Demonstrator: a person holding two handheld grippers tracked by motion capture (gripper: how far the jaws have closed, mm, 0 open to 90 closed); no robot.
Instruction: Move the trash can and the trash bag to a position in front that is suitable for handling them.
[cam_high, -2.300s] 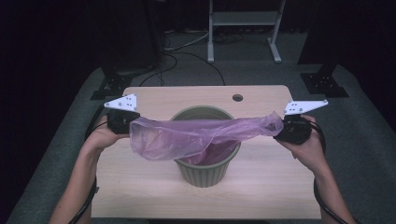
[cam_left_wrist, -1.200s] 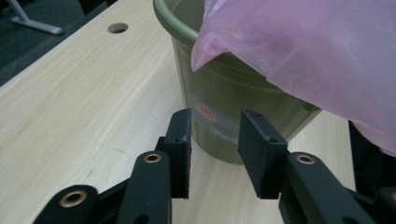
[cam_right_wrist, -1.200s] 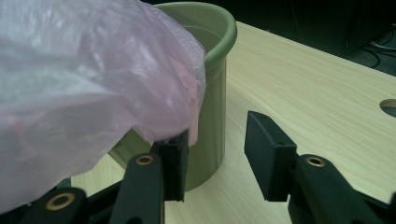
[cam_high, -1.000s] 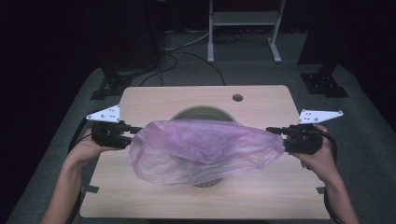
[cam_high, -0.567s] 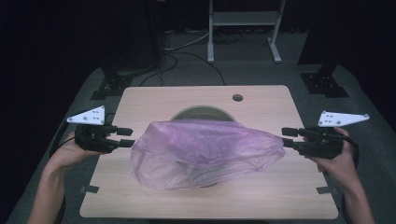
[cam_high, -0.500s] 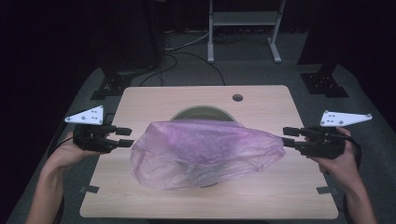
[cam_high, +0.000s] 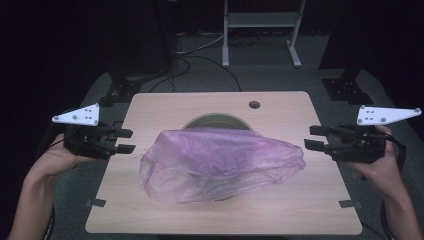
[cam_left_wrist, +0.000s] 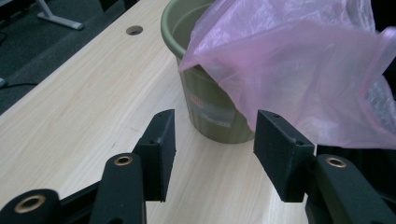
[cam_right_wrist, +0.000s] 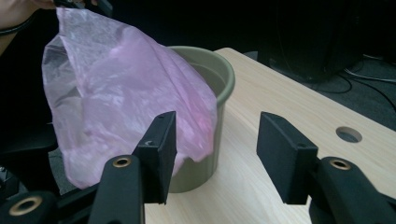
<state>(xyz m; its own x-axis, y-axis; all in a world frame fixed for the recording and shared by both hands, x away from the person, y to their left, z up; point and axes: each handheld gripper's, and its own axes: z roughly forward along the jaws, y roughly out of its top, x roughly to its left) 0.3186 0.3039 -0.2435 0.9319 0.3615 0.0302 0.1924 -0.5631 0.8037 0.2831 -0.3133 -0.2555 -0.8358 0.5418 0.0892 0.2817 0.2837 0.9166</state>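
Observation:
A translucent pink plastic bag (cam_high: 220, 160) lies draped over a green ribbed bin (cam_high: 215, 120) in the middle of the wooden table (cam_high: 165, 110). It covers most of the bin's mouth and front. My left gripper (cam_high: 125, 141) hovers open at the table's left edge, a short gap from the bag. My right gripper (cam_high: 312, 137) is open by the right edge, also apart from the bag. In the left gripper view the open gripper (cam_left_wrist: 212, 135) faces the bin (cam_left_wrist: 210, 116) and the bag (cam_left_wrist: 299, 70). The right gripper (cam_right_wrist: 215, 135) faces the bag (cam_right_wrist: 121, 93) and the bin (cam_right_wrist: 210, 70).
A round cable hole (cam_high: 254, 105) sits near the table's far edge. Small dark tape marks (cam_high: 95, 203) (cam_high: 350, 204) lie at the front corners. A metal stand (cam_high: 260, 30) and cables are on the floor behind, and black bases flank the table.
Both grippers have let go of the bag's ends, opened and drawn outward toward the table's sides. The bag has settled onto the bin.

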